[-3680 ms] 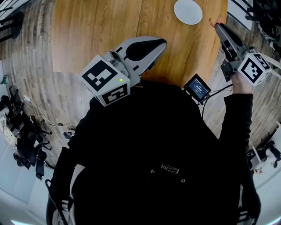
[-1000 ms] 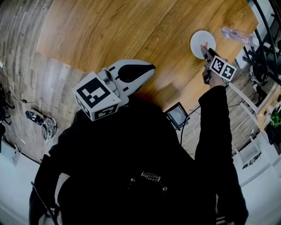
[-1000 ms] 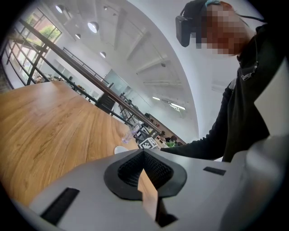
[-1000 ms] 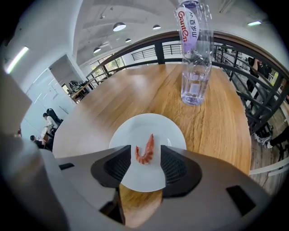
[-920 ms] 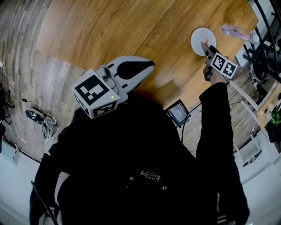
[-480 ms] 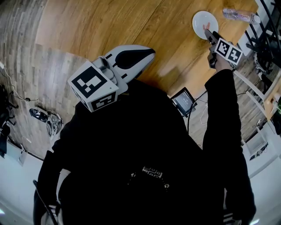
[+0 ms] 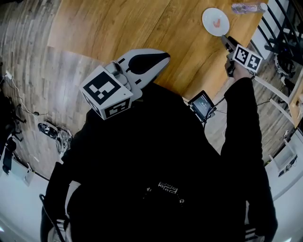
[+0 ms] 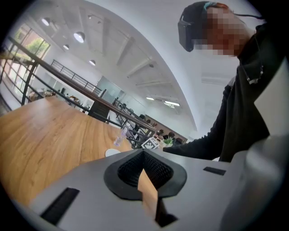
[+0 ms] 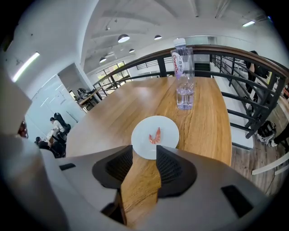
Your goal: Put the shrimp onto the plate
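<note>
Nearest, over the near edge of the tabletop: left tool, close to the body, clenched tip to tip on nothing. Same reading along the left tool itself: pads meeting at the far end, only a sliver of wood showing behind them. Idle, by the look of it.

Further out, along the right edge: right tool, released, hanging above the wood just short of the plate. Jaws wide apart, just drawn in a little, nothing between them. Past the right tool, only bare tabletop and the near rim of the plate.

Then the shrimp: lying free near the middle of the white plate, touching neither tool. Small, orange-pink, forked in outline, as shown by the shrimp in the right gripper view. Placement judged done.

Beyond the plate, toward the far right corner: a clear water bottle, upright, apart from the plate.

On handling, a judgement only: probably very light, soft rather than stiff, likely slick on the smooth plate, easy to squash or flick away. If picked up again, best pinched gently across the thick middle of the body, not by the thin tail, jaws lowered either side before closing.
</note>
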`<action>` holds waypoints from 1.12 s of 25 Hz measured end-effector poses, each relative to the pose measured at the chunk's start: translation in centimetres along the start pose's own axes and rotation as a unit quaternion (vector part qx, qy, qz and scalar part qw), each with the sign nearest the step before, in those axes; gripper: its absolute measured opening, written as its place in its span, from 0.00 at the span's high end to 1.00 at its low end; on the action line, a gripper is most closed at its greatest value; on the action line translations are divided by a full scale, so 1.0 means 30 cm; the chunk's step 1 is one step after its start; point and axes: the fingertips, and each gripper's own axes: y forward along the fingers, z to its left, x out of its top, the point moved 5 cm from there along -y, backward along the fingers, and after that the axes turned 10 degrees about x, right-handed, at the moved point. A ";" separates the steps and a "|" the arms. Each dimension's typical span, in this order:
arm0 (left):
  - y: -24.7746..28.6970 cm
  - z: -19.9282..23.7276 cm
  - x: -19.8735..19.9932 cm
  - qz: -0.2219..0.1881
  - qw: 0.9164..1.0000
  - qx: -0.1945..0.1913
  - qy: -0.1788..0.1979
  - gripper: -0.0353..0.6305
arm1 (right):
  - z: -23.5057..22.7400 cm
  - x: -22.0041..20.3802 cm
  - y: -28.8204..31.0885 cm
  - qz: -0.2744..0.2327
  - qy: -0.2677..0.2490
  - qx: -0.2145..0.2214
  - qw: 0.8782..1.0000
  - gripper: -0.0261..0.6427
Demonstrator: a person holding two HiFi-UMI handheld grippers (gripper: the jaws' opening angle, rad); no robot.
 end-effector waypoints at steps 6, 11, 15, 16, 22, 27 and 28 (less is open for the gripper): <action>-0.043 -0.042 0.047 -0.004 0.998 -0.002 0.057 0.94 | 0.095 -0.012 -0.076 -0.026 -0.006 0.064 0.998 0.89; -0.068 -0.087 0.081 -0.016 0.997 -0.028 0.073 0.94 | 0.201 -0.065 -0.162 -0.049 -0.041 0.125 0.990 0.93; -0.059 -0.092 0.082 -0.022 0.997 -0.057 0.037 0.94 | 0.268 -0.124 -0.253 -0.060 -0.061 0.139 0.987 0.93; -0.059 -0.095 0.078 -0.020 0.997 -0.060 0.042 0.94 | 0.286 -0.147 -0.277 -0.063 -0.065 0.141 0.986 0.93; -0.059 -0.148 0.073 -0.011 0.992 -0.090 0.084 0.94 | 0.347 -0.296 -0.432 -0.089 -0.066 0.135 0.985 0.93; -0.031 -0.197 0.090 -0.004 0.986 -0.121 0.119 0.94 | 0.453 -0.326 -0.588 -0.175 -0.050 0.144 0.973 0.93; -0.024 -0.210 0.100 -0.006 0.984 -0.126 0.126 0.94 | 0.482 -0.323 -0.618 -0.189 -0.055 0.143 0.970 0.93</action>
